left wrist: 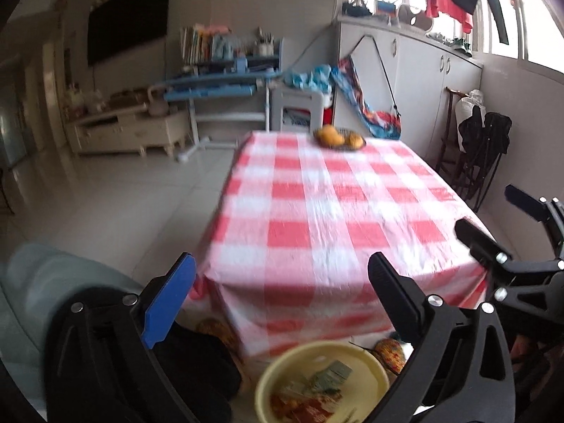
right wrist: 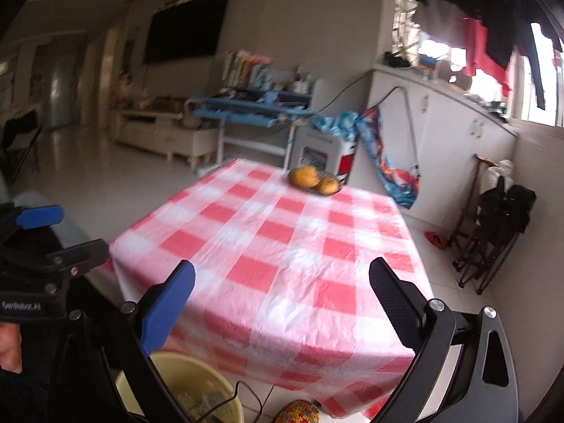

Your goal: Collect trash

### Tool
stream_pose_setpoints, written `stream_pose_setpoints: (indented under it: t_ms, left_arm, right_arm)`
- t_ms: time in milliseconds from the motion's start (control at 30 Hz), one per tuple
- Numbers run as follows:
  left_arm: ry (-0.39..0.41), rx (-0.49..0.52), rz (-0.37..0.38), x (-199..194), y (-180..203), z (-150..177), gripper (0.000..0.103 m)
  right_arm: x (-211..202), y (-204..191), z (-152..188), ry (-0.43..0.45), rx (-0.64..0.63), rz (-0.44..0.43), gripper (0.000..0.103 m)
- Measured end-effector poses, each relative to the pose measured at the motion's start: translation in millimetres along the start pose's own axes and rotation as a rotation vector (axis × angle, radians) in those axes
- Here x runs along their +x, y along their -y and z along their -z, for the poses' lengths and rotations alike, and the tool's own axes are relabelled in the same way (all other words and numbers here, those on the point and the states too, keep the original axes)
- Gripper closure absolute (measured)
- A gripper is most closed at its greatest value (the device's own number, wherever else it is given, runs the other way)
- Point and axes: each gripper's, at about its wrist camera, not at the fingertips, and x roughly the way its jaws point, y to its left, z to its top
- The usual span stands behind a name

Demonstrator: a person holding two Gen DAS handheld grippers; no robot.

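Note:
A yellow bin [left wrist: 319, 352] stands on the floor at the near end of the table and holds several pieces of paper and wrapper trash [left wrist: 317, 387]. It also shows in the right wrist view [right wrist: 176, 377]. My left gripper [left wrist: 282, 282] is open and empty, held above the bin and the table's near edge. My right gripper [right wrist: 282, 289] is open and empty over the near end of the table [right wrist: 282, 246]. The right gripper shows at the right of the left wrist view [left wrist: 493, 215], and the left gripper at the left of the right wrist view [right wrist: 70, 232].
The table [left wrist: 317, 211] has a red and white checked cloth. A dish of yellow fruit [left wrist: 338, 137] sits at its far end. Colourful slippers [left wrist: 389, 352] lie under the table. A blue desk [left wrist: 218, 84], white cabinets [left wrist: 423, 70] and a folded chair [left wrist: 483, 148] stand around.

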Motion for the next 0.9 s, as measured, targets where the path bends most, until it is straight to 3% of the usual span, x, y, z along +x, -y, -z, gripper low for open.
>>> stream_pose_setpoints:
  t_ms: [100,300,400,633,900]
  left_arm:
    - [0.068,0.025,-0.042,-18,-6,-16,0.007]
    - [0.173,0.028,-0.126,-48,-32,-38,0.007]
    - [0.126,-0.015,-0.106,-41,-44,-33,0.007]
    - [0.137,-0.043,-0.083,-42,-54,-31,0.007]
    - [0.152,0.002,-0.074,-38,-41,-26,0.007]
  right_arm:
    - [-15,4,-11,0.079,0.049,0.034,0.008]
    - [-34,-4,-23,0.156,0.080,0.039,0.008]
    - [-29,-13,-22,0.146,0.065,0.023,0.008]
    - [-30,-22,-26,0.135,0.043,0.038,0.008]
    - [-25,-24,-27,0.112,0.067,0.038,0.008]
